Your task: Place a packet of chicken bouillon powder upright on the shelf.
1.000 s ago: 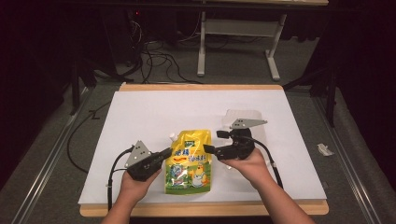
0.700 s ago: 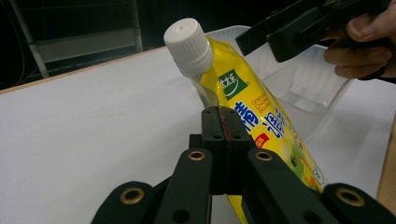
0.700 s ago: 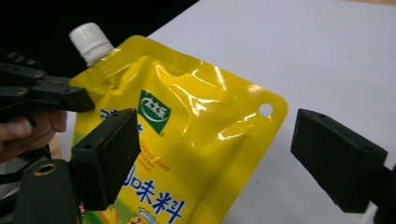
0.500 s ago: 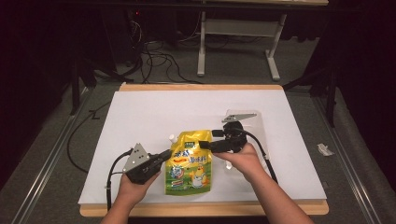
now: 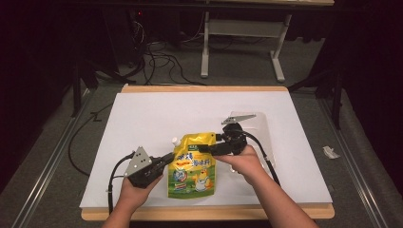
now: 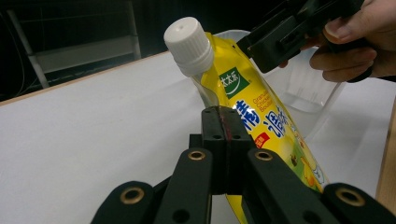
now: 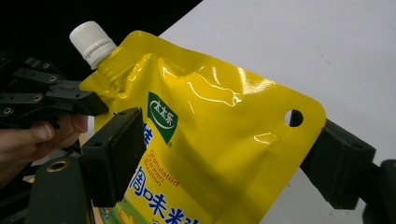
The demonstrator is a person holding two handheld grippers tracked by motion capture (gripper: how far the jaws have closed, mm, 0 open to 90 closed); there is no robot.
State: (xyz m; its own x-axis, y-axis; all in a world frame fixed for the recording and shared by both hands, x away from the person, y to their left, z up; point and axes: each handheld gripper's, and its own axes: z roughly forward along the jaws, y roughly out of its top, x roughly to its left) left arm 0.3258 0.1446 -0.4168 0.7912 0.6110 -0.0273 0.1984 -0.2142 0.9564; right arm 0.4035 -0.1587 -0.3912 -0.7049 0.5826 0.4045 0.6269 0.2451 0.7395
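While both hands work at the near edge of the white table [image 5: 142, 118], a yellow pouch [image 5: 194, 164] with a white screw cap [image 5: 175, 141] sits between the two grippers, cap end toward the far left, bottom end toward the person. Left gripper [image 5: 167, 158] comes in from the pouch's left side; in the left gripper view its jaws are pressed together on the pouch's edge below the cap [image 6: 188, 45], pouch [image 6: 261, 121] tilted up off the table. Right gripper [image 5: 207, 148] reaches across the pouch's upper part from the right; in the right gripper view its jaws stand wide apart, one on each side of the pouch [image 7: 210, 154], top corner with the punched hole [image 7: 293, 117] near the right jaw, not clamped. A clear plastic container [image 5: 254, 128] sits on the table just behind the right hand [image 5: 244, 159]. Left hand [image 5: 135, 190] wraps the left gripper's body.
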